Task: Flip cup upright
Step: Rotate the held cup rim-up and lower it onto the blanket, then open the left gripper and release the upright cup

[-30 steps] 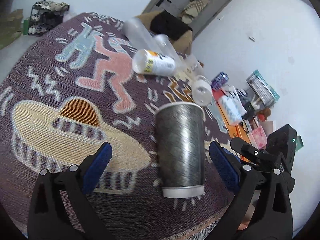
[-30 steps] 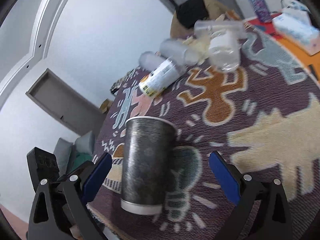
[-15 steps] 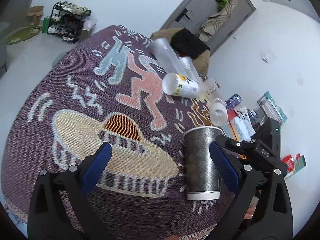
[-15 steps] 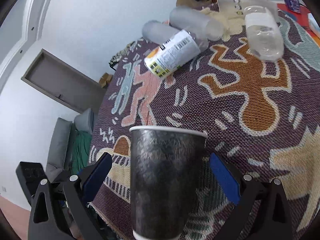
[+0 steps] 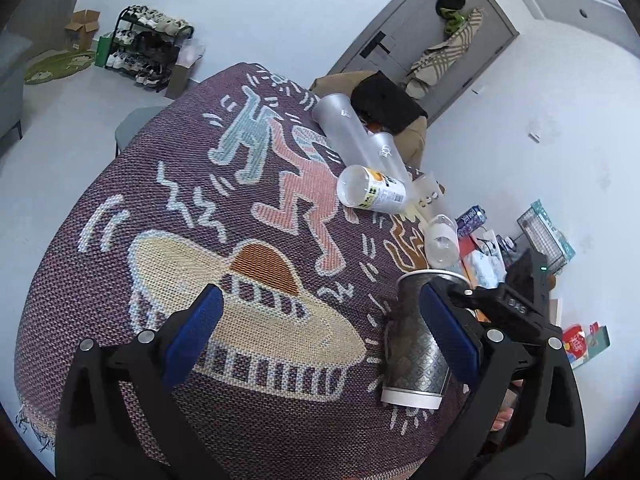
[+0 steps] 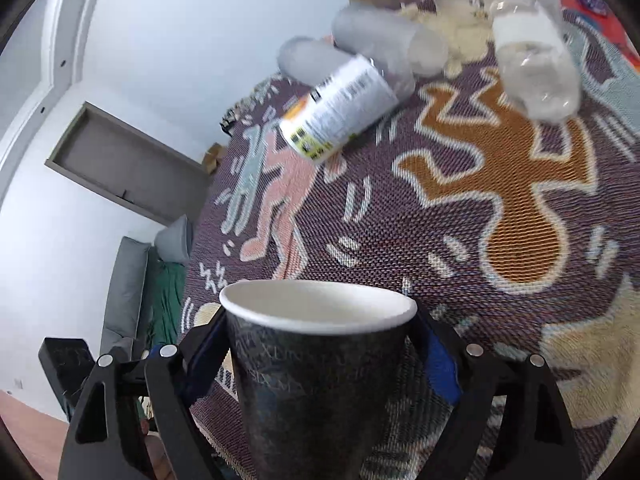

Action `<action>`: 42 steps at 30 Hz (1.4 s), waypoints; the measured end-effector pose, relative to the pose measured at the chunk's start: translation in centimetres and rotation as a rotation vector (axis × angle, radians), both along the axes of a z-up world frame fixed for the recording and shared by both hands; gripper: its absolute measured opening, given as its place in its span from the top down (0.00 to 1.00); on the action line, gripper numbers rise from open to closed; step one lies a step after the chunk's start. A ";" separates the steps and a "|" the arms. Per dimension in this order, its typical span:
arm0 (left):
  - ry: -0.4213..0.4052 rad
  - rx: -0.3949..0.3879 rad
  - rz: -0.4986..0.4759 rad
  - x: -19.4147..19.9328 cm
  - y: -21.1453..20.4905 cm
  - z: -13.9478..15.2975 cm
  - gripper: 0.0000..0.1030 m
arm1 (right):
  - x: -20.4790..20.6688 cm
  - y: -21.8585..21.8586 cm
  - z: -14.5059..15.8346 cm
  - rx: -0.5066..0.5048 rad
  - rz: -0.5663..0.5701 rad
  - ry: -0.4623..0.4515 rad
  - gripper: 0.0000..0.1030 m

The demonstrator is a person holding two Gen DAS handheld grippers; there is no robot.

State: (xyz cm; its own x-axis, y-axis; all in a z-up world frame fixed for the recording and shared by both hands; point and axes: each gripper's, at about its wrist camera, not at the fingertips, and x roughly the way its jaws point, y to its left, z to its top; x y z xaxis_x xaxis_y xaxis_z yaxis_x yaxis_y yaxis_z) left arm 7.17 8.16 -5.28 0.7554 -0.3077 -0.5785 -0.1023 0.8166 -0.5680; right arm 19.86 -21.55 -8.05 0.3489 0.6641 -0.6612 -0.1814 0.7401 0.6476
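A dark patterned paper cup point(image 6: 316, 384) with a white rim stands mouth up on the purple patterned cloth. My right gripper point(image 6: 320, 354) is closed around its upper body, a blue pad on each side. In the left wrist view the cup point(image 5: 414, 344) stands at the lower right, partly behind my left gripper's right finger, with the right gripper's black body behind it. My left gripper point(image 5: 320, 340) is open and empty over the cream hat pattern, to the left of the cup.
Several clear plastic cups and bottles lie on their sides at the far end of the cloth, among them a labelled bottle point(image 5: 372, 194) and a clear one point(image 6: 536, 60). The table edge point(image 5: 60, 240) drops off at the left. Boxes and packets point(image 5: 484, 256) lie at the right.
The right gripper moved in and closed on the cup, which now fills its view. The left gripper pulled back to the left, so the cup slid to its right edge.
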 end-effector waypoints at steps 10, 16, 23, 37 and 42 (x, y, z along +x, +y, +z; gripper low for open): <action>-0.029 0.084 -0.034 0.2 -2.7 0.7 0.06 | -5.2 -2.2 5.5 -0.118 -0.059 -0.272 0.23; -0.051 0.170 -0.036 0.0 -4.1 1.6 0.06 | -6.7 -2.4 7.0 -0.180 -0.092 -0.375 0.23; -0.072 0.265 -0.032 -0.4 -5.5 2.1 0.05 | -8.5 -2.3 8.2 -0.256 -0.164 -0.556 0.23; -0.051 0.267 -0.025 -0.6 -5.0 1.6 0.05 | -9.6 0.9 6.1 -0.382 -0.162 -0.737 0.23; -0.044 0.271 -0.037 -0.4 -5.5 1.4 0.05 | -11.1 0.5 5.6 -0.378 -0.185 -0.732 0.22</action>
State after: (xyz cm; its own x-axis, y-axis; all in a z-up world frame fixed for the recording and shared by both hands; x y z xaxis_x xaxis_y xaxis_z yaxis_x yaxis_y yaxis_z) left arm 6.78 2.63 -3.86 0.7727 -0.1740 -0.6104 -0.0501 0.9420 -0.3319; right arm 8.80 -21.07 -2.49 0.8573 0.3333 -0.3923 -0.3133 0.9425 0.1162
